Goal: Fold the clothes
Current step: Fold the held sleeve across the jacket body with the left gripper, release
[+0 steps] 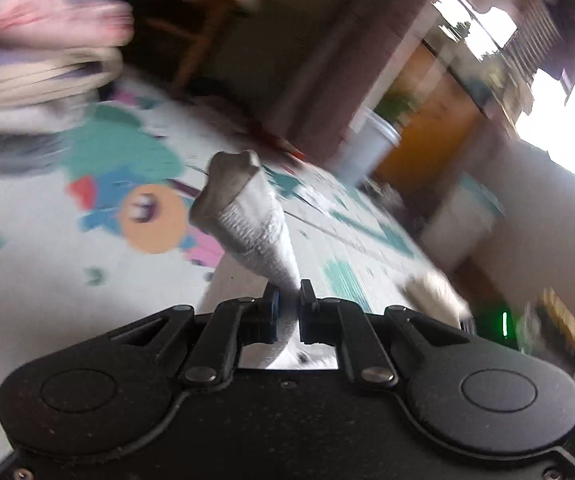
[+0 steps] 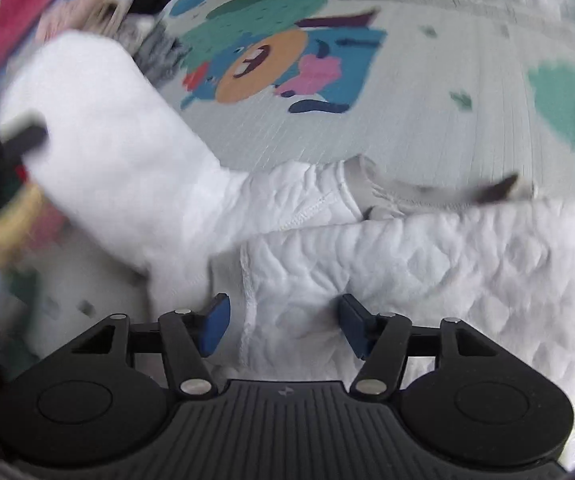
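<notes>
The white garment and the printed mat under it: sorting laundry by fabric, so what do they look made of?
The white garment looks like soft quilted cotton knit, matte: puffy diamond stitching and sewn seams show. Where the left hand-held gripper pinches it, the cloth shows a fine knit-like texture. The printed mat seems foam or vinyl, smooth with fine embossed lines; the exact material is unclear.

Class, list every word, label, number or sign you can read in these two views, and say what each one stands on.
None can be read.
Play mat: cartoon pictures only, no lettering visible.
Right hand-held gripper: a small embossed mark on its body, too small to read.
White quilted garment: no label visible.
</notes>
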